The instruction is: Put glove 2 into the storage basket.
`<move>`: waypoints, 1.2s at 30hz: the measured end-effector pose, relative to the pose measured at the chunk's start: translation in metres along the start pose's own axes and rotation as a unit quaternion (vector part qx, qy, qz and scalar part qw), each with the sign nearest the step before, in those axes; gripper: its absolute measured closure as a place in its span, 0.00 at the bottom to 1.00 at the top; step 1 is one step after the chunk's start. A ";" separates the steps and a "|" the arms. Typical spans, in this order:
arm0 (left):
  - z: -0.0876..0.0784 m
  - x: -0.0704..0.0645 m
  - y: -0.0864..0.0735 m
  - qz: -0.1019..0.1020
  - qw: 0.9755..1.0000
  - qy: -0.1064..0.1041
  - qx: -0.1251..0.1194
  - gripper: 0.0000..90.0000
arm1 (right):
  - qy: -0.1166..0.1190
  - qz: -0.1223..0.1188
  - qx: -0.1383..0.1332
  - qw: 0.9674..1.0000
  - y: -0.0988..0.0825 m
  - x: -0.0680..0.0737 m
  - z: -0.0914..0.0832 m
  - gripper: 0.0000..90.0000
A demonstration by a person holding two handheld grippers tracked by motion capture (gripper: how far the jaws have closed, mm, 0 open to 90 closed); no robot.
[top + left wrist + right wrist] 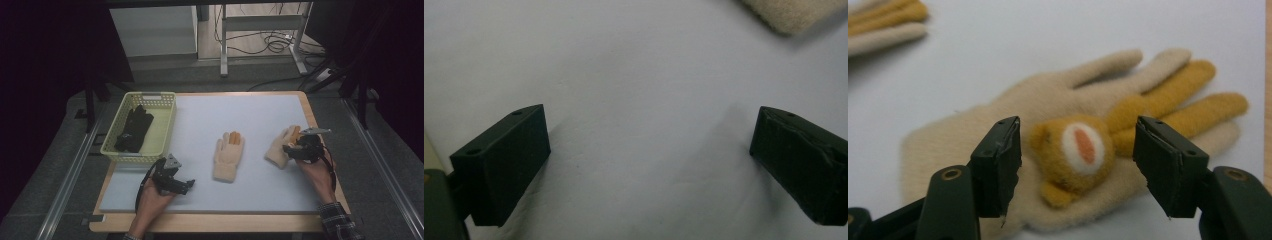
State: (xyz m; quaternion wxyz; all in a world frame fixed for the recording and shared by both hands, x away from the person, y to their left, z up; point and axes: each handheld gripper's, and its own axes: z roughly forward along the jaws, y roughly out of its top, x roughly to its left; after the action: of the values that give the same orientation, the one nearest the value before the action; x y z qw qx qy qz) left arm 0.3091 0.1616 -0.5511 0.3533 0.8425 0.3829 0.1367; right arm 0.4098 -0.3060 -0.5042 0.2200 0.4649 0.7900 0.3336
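Nearest, at the table's [210, 222] wooden front edge: two forearms, one in a checked sleeve [337, 220] on the right. On the near left, the left gripper [186, 186], black and blocky, held low over the smooth pale grey mat [260, 190]; jaws spread wide with only bare mat between them, a fuzzy cream cuff edge [791, 12] just beyond.

On the right, the right gripper [1075, 165], jaws apart and slightly above the right glove [1058, 140]: soft, fleecy, cream knit, lying flat, palm-side up, with two mustard-orange fingers [1178, 100]. Between the black pads, not pressed by them, a plush bear face [1073, 155], round, golden, with a white muzzle and orange nose, sewn on the glove. Seen from above, this glove at the mat's right edge, fingers pointing far and right.

Mid-table, the matching second glove [228, 156], flat, fingers pointing far, well apart from both grippers.

Far left, a pale yellow plastic basket [162, 125] with lattice walls, rectangular, holding dark crumpled gloves [134, 130].
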 end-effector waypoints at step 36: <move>0.000 0.000 0.000 0.001 1.000 0.000 0.000 0.03 | 0.083 -0.068 -0.070 0.992 0.038 0.064 -0.047 0.66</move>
State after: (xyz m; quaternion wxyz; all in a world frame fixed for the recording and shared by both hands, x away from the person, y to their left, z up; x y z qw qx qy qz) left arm 0.3092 0.1617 -0.5511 0.3531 0.8430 0.3819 0.1374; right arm 0.3712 -0.2517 -0.4471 0.2079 0.3646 0.8100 0.4096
